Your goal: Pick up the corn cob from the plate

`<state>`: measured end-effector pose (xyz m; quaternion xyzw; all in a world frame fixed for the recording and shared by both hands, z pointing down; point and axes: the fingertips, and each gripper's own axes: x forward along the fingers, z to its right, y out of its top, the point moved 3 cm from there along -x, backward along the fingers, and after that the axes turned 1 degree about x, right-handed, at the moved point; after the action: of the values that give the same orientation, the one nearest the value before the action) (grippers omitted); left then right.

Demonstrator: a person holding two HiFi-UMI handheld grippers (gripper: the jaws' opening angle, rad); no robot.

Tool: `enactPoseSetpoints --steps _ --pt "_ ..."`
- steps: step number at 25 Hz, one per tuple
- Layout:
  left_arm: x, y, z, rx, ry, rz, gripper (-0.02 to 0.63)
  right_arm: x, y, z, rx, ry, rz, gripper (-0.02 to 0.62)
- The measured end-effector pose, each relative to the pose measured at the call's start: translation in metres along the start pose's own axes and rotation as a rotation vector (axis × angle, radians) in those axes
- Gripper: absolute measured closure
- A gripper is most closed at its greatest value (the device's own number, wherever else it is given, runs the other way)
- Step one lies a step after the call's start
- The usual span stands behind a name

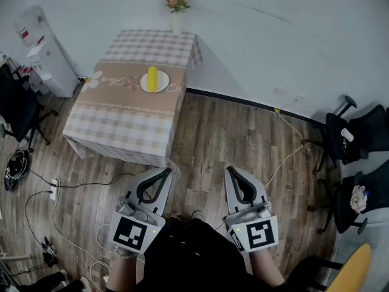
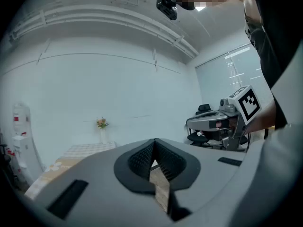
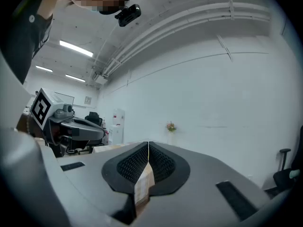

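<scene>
both claws shut and empty: left gripper (image 1: pixel 168 171) and right gripper (image 1: pixel 231 171) are smooth grey moulded shells with black rubber liners, and in each gripper view the ribbed pads (image 2: pixel 140 159) meet at the tips with nothing clamped, only a thin wedge of background showing lower down. we hold both low over the wood-plank floor (image 1: pixel 231 132), on the near side of the table (image 1: pixel 121 117), well apart from it. the table is square and draped in a beige-and-white checked cloth (image 1: pixel 115 132) with a plain tan band across it. the corn cob (image 1: pixel 152 78) is a short yellow cylinder, lying on a round white plate (image 1: pixel 161 86) on the tan band towards the table's far right part. so it's ahead of both claws with floor and most of the tabletop between, nearer the left gripper's line. a slim white vase (image 1: pixel 177 18) of flowers stands at the table's far edge. a white water dispenser (image 1: pixel 39 50) is left of the table, black office chairs (image 1: pixel 355 135) far to its right.
</scene>
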<state>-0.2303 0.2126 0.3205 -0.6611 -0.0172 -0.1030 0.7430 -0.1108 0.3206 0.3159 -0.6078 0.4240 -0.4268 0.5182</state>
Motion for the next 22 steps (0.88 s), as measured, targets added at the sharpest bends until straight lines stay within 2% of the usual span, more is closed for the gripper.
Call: enactPoseSetpoints --steps 22 --pt "0.02 0.015 0.034 -0.003 0.01 0.012 0.594 -0.012 0.005 0.022 0.03 0.069 0.033 0.552"
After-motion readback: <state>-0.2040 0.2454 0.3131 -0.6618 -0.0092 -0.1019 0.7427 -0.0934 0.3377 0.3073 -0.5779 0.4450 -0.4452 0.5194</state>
